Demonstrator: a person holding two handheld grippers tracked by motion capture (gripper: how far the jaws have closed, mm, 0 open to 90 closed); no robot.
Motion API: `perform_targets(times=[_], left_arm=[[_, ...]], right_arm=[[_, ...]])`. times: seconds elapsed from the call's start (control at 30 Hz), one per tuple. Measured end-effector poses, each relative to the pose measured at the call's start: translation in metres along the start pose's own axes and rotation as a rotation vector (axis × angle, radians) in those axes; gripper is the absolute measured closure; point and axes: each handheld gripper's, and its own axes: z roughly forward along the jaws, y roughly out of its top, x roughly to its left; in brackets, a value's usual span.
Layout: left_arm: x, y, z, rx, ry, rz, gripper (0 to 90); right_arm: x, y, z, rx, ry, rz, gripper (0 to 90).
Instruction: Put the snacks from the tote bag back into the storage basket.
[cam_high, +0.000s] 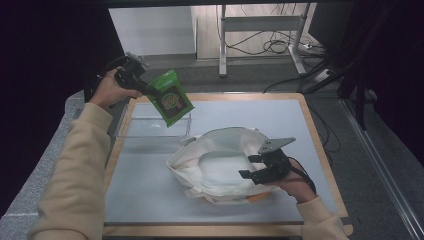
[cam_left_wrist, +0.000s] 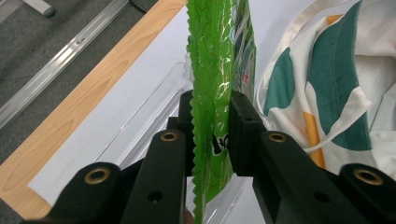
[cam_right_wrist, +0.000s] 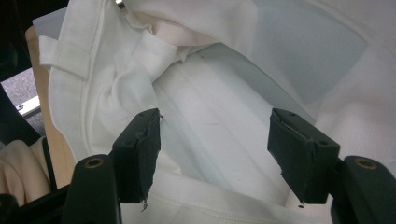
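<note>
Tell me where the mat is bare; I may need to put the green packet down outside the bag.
Bare mat lies left of and in front of the bag, and behind it toward the far right corner. Crowded: the clear tray at far left under the packet, and the bag's right, where the right gripper sits at its mouth.

The green packet (cam_high: 170, 98) is glossy, crinkled plastic film with a saw-tooth edge. The white bag (cam_high: 220, 165) is soft matt cloth, woven and creased. The tray (cam_high: 152, 127) is clear smooth plastic. The counter (cam_high: 320, 150) has a pale wood rim around a matt grey-white top.
</note>
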Motion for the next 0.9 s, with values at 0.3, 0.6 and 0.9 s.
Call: perform_targets(times=[0.3, 0.6, 0.9], left_arm=[[0.010, -0.004, 0.002, 0.015, 0.017, 0.003, 77.9], [0.021, -0.011, 0.006, 0.035, 0.029, 0.003, 77.8], [0.025, -0.015, 0.022, 0.077, 0.027, 0.011, 77.8]], right_arm=[[0.000, 0.000, 0.001, 0.001, -0.001, -0.001, 34.3], [-0.001, 0.000, 0.002, 0.005, -0.005, 0.004, 34.1], [-0.001, 0.000, 0.003, 0.005, -0.007, 0.003, 34.1]])
